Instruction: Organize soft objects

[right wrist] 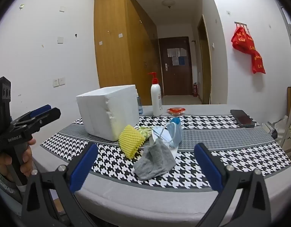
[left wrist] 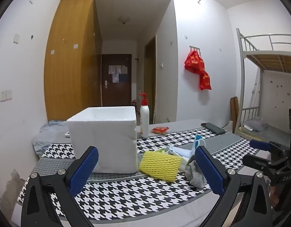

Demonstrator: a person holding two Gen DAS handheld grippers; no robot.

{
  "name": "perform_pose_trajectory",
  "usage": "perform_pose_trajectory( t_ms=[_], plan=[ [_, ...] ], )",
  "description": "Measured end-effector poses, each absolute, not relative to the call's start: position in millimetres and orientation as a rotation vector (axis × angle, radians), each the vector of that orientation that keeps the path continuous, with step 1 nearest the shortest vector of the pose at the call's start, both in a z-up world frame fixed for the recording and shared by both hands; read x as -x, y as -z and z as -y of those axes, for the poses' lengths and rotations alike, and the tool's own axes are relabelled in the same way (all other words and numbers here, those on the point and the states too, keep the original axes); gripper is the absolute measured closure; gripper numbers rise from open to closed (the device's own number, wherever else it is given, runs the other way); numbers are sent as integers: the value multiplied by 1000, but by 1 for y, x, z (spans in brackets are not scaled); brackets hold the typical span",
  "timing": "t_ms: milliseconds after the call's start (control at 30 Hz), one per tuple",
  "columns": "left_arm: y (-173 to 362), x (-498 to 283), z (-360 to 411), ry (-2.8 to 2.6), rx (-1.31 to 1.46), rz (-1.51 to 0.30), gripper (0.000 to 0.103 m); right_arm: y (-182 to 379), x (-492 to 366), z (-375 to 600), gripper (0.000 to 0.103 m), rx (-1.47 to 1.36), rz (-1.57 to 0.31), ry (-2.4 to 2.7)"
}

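step in hand: approach, nothing grasped. left claw (left wrist: 145,167) and right claw (right wrist: 145,163) are both spread wide and empty. the soft objects lie in a pile on the desk (right wrist: 230,157): yellow foam net (right wrist: 131,139), grey cloth (right wrist: 154,160), blue mask (right wrist: 174,131), just beside the white foam box (right wrist: 107,111). next move: likely pinch the grey cloth, lift to the box. pump bottle (right wrist: 156,100) and phone (right wrist: 242,118) stand clear behind.
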State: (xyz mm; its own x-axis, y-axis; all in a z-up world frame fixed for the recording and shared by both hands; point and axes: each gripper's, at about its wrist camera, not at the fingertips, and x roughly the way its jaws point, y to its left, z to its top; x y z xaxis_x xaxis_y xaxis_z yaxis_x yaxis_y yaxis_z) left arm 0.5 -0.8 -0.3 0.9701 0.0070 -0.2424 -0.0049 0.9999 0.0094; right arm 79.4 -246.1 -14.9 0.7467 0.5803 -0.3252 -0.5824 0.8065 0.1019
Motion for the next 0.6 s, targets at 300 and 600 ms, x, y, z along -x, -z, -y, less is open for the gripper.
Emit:
perform_pose_trajectory(
  t_ms=[300,600],
  plan=[
    [-5,7,2,3,-3,-221,1,13,-82,243,0,6,-351,-634],
    [2,-8,-7,-19,40,-250,1,12,-83,246,0,6,-355,-628]
  ],
)
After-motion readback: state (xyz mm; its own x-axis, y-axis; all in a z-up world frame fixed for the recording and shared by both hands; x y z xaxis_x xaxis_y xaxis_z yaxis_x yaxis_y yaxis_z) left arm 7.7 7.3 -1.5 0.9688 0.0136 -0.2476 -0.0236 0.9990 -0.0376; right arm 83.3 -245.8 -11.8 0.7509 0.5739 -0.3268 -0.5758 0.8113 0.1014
